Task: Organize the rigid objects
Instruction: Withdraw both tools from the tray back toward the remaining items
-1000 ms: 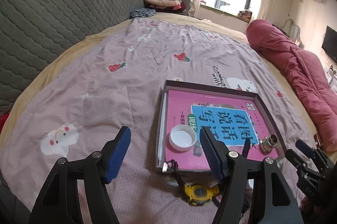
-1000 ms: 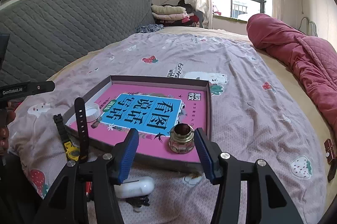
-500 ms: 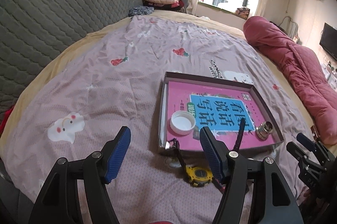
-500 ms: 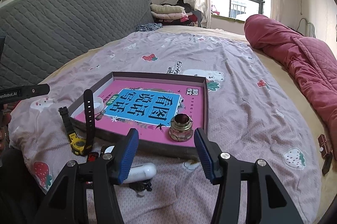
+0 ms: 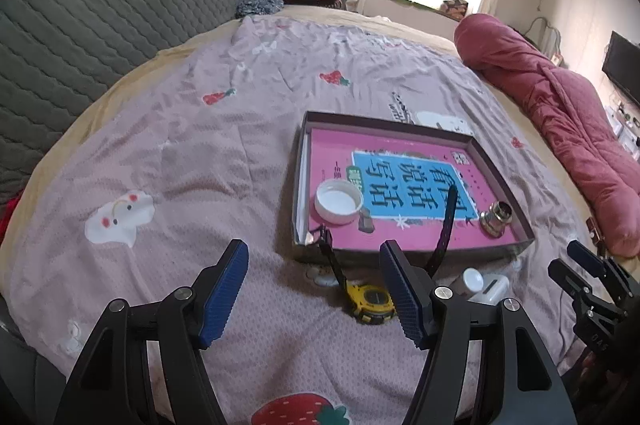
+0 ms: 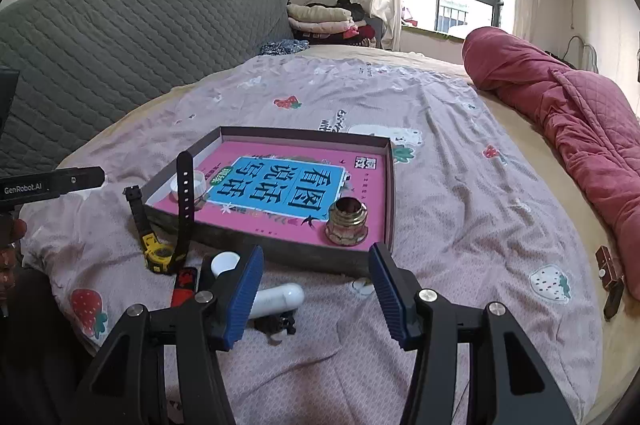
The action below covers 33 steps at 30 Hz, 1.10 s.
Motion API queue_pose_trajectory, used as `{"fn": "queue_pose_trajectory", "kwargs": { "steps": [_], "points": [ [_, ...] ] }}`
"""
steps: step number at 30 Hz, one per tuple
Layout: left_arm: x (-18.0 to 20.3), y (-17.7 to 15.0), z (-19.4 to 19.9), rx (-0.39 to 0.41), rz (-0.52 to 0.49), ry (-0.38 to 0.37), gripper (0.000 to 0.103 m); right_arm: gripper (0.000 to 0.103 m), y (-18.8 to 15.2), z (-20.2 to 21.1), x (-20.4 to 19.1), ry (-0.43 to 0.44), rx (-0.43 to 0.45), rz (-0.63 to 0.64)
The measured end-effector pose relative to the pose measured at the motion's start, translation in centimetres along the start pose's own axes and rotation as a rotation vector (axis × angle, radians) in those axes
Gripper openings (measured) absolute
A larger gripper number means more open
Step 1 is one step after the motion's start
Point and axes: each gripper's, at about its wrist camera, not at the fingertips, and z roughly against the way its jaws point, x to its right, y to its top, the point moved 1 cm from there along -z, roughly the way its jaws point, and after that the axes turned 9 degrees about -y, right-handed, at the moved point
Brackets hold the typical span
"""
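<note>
- Two items lie in my shallow brown cardboard tray (image 5: 502, 169): white plastic cap (image 5: 338, 202), brass threaded fitting (image 6: 346, 222).
- Yellow wristwatch (image 5: 370, 299) and white capsule case (image 6: 276, 299) remain outside on the bedsheet.
- My left gripper (image 5: 314, 295) and right gripper (image 6: 316, 295) hover wide apart, holding nothing.

Tray (image 6: 390, 185) on bedspread (image 6: 460, 185), frame centre. In tray: book (image 6: 280, 191) flat; cap (image 5: 339, 202) at lower left of tray in left view; metal fitting (image 6: 346, 223) at lower right. Watch (image 5: 370, 301) below tray, straps leaning on tray edge. White case (image 6: 278, 299) right of watch. Rolled quilt (image 6: 560, 129) at frame right
</note>
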Motion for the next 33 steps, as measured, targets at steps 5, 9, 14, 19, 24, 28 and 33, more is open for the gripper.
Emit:
{"fn": "queue_pose_trajectory", "kwargs": {
  "steps": [5, 9, 14, 19, 24, 28, 33],
  "points": [
    [0.0, -0.8, -0.8, -0.03, 0.02, -0.027, 0.07, 0.054, -0.3, 0.0, -0.5, 0.005, -0.007, 0.014],
    [0.0, -1.5, -1.8, -0.055, 0.024, -0.023, 0.07, 0.054, -0.5, -0.1, -0.7, 0.006, -0.016, 0.022],
    [0.2, -2.4, -3.1, -0.09, 0.036, -0.037, 0.07, 0.054, -0.7, -0.5, -0.5, 0.006, -0.026, 0.013],
    [0.3, -2.9, -4.0, -0.107, 0.036, -0.043, 0.07, 0.054, -1.1, -1.0, -0.2, 0.016, -0.05, -0.002],
    [0.3, -3.3, -4.5, -0.121, 0.033, -0.048, 0.07, 0.054, -1.3, -1.3, -0.3, 0.043, -0.066, -0.006],
    [0.2, -3.3, -4.7, -0.126, 0.038, -0.057, 0.07, 0.054, -1.7, -1.7, -1.1, 0.074, -0.091, 0.026],
    [0.0, -3.4, -4.9, -0.135, 0.046, -0.067, 0.07, 0.054, -2.2, -2.2, -2.4, 0.104, -0.116, 0.081]
  ]
}}
